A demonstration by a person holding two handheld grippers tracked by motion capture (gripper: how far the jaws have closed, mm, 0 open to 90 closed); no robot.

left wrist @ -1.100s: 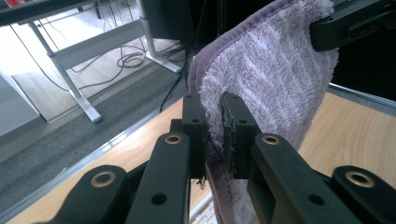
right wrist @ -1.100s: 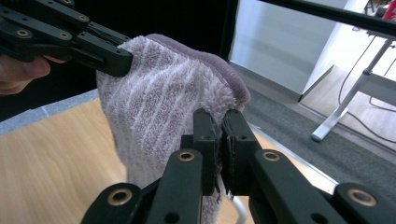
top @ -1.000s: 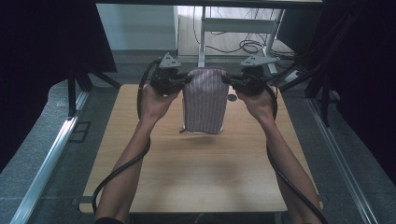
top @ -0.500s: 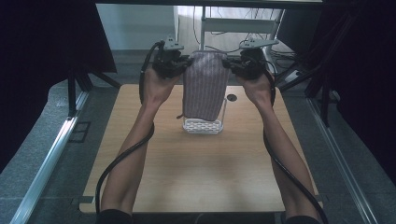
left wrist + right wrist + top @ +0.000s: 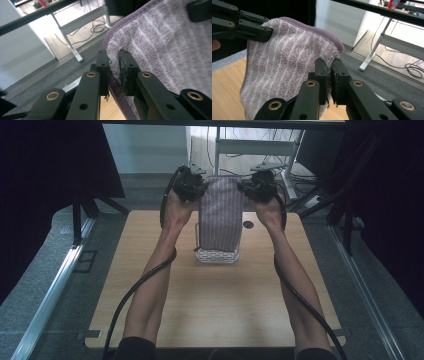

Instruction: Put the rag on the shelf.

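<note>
A purple striped towel (image 5: 220, 215) hangs lifted above the far middle of the wooden table (image 5: 210, 310). My left gripper (image 5: 192, 185) is shut on its top left corner and my right gripper (image 5: 252, 185) is shut on its top right corner. In the left gripper view the black jaws pinch the towel's edge (image 5: 115, 66), with the other gripper's jaw at the upper right. In the right gripper view the jaws clamp the towel's corner (image 5: 329, 56), and the left gripper (image 5: 265, 31) holds the far corner. The towel's lower end hangs in front of a white wire basket (image 5: 216, 254).
A small dark hole (image 5: 248, 224) marks the table right of the towel. Beyond the far edge lie grey floor, a white desk frame (image 5: 260, 147) and cables. Black curtains stand on both sides.
Both grippers have lifted the towel higher and farther back. The white basket beneath it has come into sight.
</note>
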